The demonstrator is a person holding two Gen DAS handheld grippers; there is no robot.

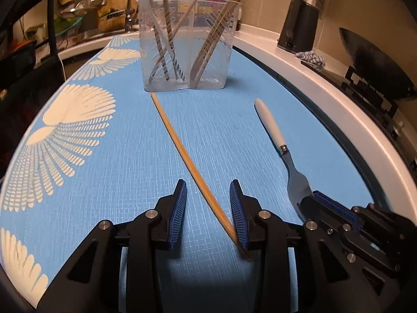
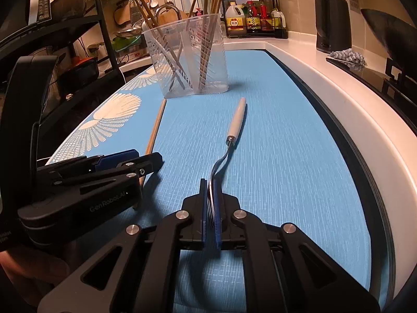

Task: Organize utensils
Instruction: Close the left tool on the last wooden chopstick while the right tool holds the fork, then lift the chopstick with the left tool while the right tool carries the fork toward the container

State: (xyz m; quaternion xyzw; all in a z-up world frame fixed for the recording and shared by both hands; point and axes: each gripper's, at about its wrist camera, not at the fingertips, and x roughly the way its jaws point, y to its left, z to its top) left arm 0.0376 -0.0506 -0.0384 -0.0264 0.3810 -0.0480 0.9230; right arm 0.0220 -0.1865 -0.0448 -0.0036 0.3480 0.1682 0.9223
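Kitchen bench (image 1: 299, 60), blue patterned mat (image 1: 109, 177) on top; clear plastic utensil holder (image 1: 186, 44) at far end, chopsticks already standing inside. Left hand-held gripper (image 1: 208, 208): jaws partly apart, loose bamboo chopstick (image 1: 182, 151) lying between pads, unclamped, thin end touching right-side pad. Right hand-held gripper (image 2: 211, 203): clamped on tines of white-handled fork (image 2: 229, 140), handle pointing toward holder. Risks: chopstick may roll or pivot off pads as jaws close; fork, gripped only by tines, may swing during transfer.
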